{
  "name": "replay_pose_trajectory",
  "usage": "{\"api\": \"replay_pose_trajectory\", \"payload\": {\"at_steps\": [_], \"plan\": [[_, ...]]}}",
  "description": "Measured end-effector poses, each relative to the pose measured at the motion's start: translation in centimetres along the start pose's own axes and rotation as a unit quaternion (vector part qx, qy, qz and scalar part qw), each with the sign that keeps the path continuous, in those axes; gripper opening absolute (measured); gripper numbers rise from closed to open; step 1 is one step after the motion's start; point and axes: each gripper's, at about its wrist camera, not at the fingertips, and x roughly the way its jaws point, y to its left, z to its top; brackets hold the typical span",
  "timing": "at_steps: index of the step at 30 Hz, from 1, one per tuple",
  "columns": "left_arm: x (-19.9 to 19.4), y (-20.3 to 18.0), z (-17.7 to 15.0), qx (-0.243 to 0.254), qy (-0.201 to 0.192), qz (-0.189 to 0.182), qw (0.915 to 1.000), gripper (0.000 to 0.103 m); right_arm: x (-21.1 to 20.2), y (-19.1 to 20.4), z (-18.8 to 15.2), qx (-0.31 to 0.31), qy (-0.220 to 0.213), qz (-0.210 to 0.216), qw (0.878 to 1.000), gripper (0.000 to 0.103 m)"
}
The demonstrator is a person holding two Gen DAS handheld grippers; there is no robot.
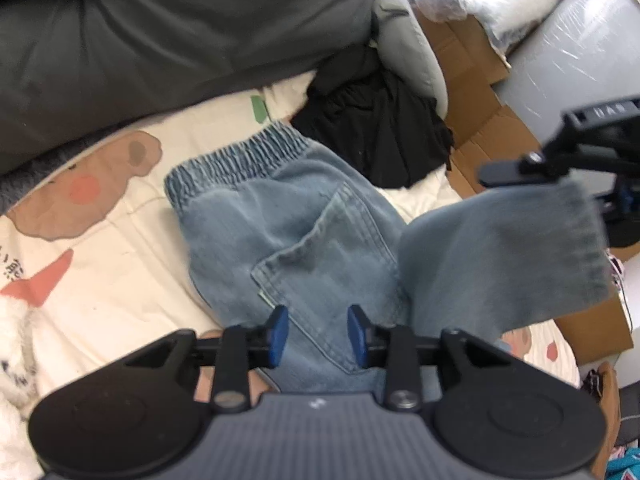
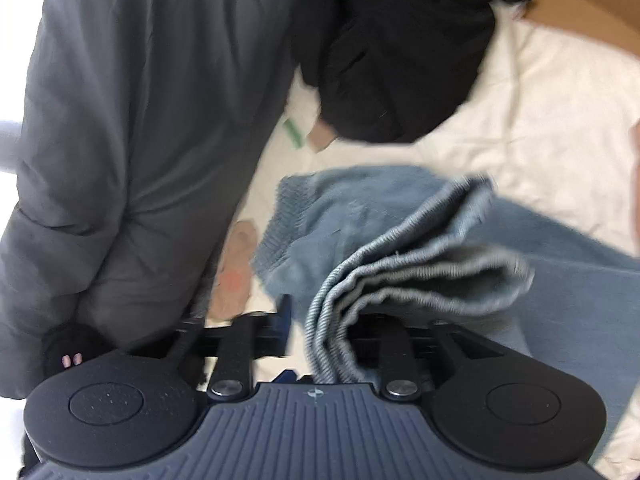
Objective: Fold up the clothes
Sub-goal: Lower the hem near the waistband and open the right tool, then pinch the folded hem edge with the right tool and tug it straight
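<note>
- Left wrist view: the left gripper point(image 1: 318, 334) hangs over a pair of light blue jeans point(image 1: 288, 232) spread on a cream quilt point(image 1: 120, 280) printed with cartoon shapes.
- Its two blue pads point(image 1: 280, 334) stand apart, with the denim beneath and between them near the back pocket point(image 1: 320, 264); the pads do not press on the cloth.
- The elastic waistband point(image 1: 236, 160) lies at the far end of the jeans, toward a large dark grey cushion point(image 1: 160, 40).
- One trouser leg point(image 1: 504, 264) is lifted off the quilt at the right, its hem just under the right gripper point(image 1: 520, 170), seen from the side; whether that gripper grips the hem cannot be told from this view.
- A heap of black clothing point(image 1: 380, 128) sits beyond the jeans, with flattened cardboard point(image 1: 476, 92) beside it.
- Right wrist view: the picture is blurred by motion. The right gripper point(image 2: 320, 332) has its jaws apart; the left pad point(image 2: 285, 320) stands clear of the cloth.
- The layered hem of the trouser leg point(image 2: 400, 264) runs between the jaws, draping over the right finger, which it hides.
- The waistband point(image 2: 288, 216) lies further off on the quilt point(image 2: 540, 120), the black clothing point(image 2: 400, 60) beyond it.
- A person's grey padded jacket point(image 2: 140, 120) fills the left side.
</note>
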Motion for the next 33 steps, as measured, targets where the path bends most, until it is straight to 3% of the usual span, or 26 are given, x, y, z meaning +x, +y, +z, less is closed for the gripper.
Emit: {"api": "replay_pose_trajectory", "payload": {"at_steps": [2,5,9,13,18,24,28,33], "plan": [[-0.4,0.4,0.3,-0.006,-0.008,0.008,0.9999,0.04,1.3,0.6,0.1,0.012,0.027,0.027,0.999,0.06],[-1.2,1.0,0.9,-0.017,-0.019,0.02,0.9995,0.044,1.1,2.1,-0.1,0.01,0.034,0.05,0.998,0.07],[-2.5,1.4,1.5,-0.024,-0.033,0.045,0.9982,0.051,-0.9,3.8,0.1,-0.028,0.03,0.08,0.996,0.071],[-3.2,1.2,1.5,-0.017,-0.033,0.068,0.997,0.06,-4.0,3.0,-0.3,-0.047,-0.001,0.081,0.996,0.073],[-2.9,0.3,1.8,0.006,-0.018,0.085,0.9962,0.065,-7.5,-1.1,-1.3,-0.076,-0.023,0.061,0.995,0.073],[-2.5,-0.4,3.1,0.008,-0.012,0.095,0.9954,0.066,-9.6,-8.1,-2.6,-0.06,-0.042,0.044,0.996,0.073],[-1.7,-0.7,3.6,0.018,-0.006,0.098,0.995,0.068,-7.5,-11.3,-3.7,-0.045,-0.046,0.056,0.996,0.073],[-0.2,1.0,3.2,0.017,0.004,0.129,0.9914,0.068,-3.4,-13.5,-5.0,-0.049,-0.046,0.086,0.994,0.072]]}}
